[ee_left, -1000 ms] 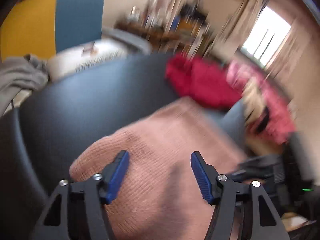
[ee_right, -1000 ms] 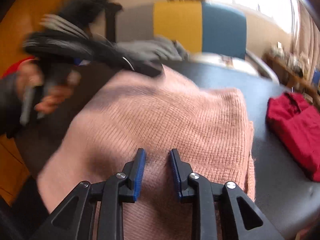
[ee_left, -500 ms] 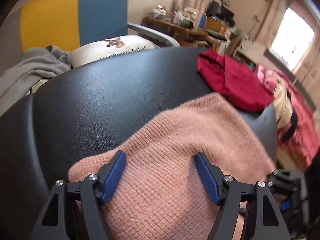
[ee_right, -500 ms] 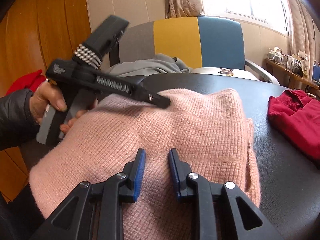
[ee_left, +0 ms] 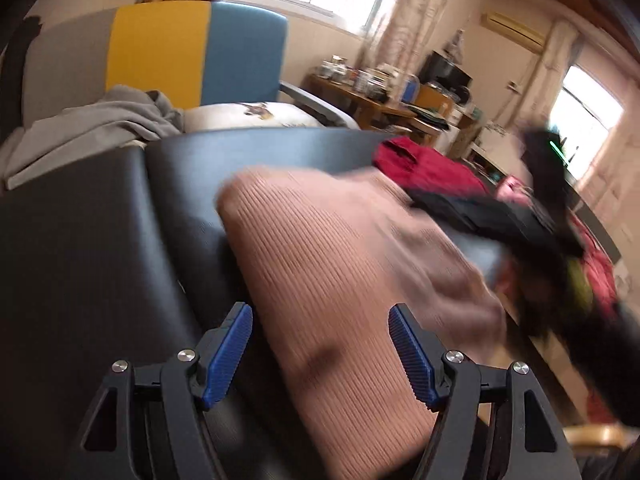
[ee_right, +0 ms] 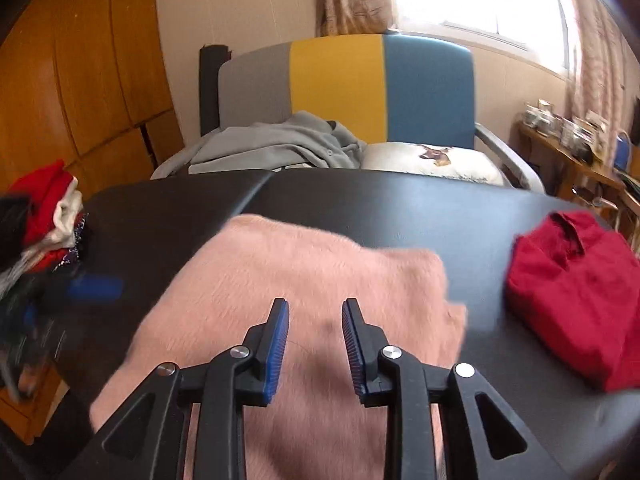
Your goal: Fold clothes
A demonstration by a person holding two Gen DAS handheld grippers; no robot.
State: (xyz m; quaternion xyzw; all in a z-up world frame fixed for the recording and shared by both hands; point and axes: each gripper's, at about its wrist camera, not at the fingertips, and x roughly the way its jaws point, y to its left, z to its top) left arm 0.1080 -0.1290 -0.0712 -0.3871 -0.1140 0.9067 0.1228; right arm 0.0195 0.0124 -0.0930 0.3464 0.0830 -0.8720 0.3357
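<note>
A pink knitted sweater [ee_right: 320, 264] lies folded on the black padded table [ee_right: 400, 208]. My right gripper [ee_right: 315, 306] hovers over its near middle. The jaws are opening, with only a narrow gap and nothing pinched between them. In the left wrist view the sweater [ee_left: 340, 248] runs diagonally, and my left gripper [ee_left: 320, 312] stands wide open above its near left edge, holding nothing. A blurred blue pad [ee_right: 94, 288] of the left gripper shows at the table's left side in the right wrist view. The right gripper's black body [ee_left: 520, 224] is a blur past the sweater's right side.
A red garment [ee_right: 572, 292] lies folded on the table's right end. A stack of red and white clothes [ee_right: 52, 216] sits at the left end. Behind the table, a grey, yellow and blue chair [ee_right: 424, 88] holds a grey hoodie [ee_right: 280, 140] and a printed cushion [ee_right: 432, 160].
My left gripper has swung left, from over the sweater's middle to its left edge. The right gripper has risen a little and its jaws have widened slightly.
</note>
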